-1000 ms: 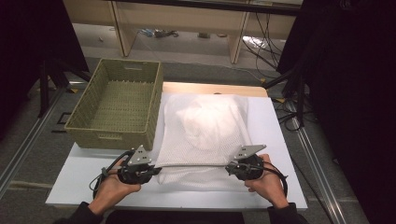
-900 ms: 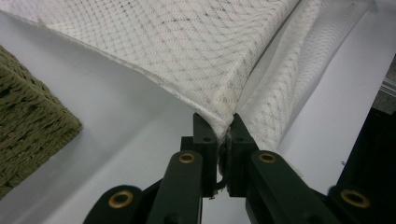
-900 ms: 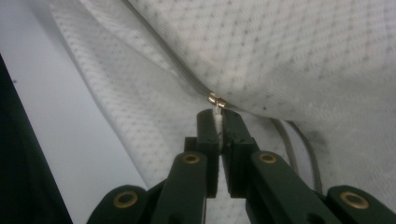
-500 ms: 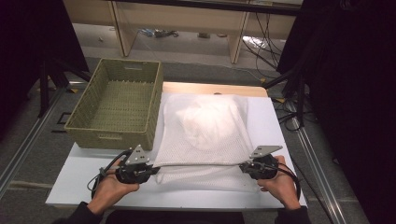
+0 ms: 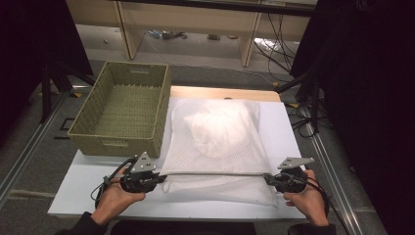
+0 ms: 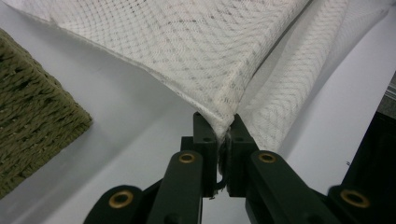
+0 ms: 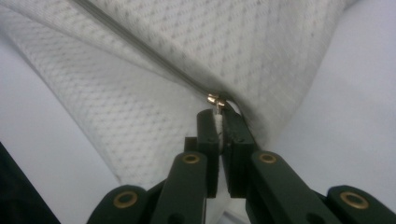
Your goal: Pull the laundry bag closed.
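Observation:
A white mesh laundry bag (image 5: 218,147) with white cloth inside lies on the white table (image 5: 78,191). A zipper line (image 5: 215,174) runs straight across its near end. My left gripper (image 5: 159,178) is shut on the bag's left corner; in the left gripper view the mesh corner (image 6: 224,119) is pinched between the jaws. My right gripper (image 5: 268,179) is shut on the zipper pull at the bag's right end. In the right gripper view the brass slider (image 7: 215,99) sits just above the closed jaws, with the zipper (image 7: 140,51) stretching away.
A woven olive basket (image 5: 122,110) stands empty at the table's left, its corner (image 6: 32,121) close beside my left gripper. Shelving and cables lie on the floor beyond the table. Dark drapes stand at both sides.
My right gripper has slid rightward along the bag's near end, from about the middle-right to its right corner. The left gripper has stayed put on the left corner.

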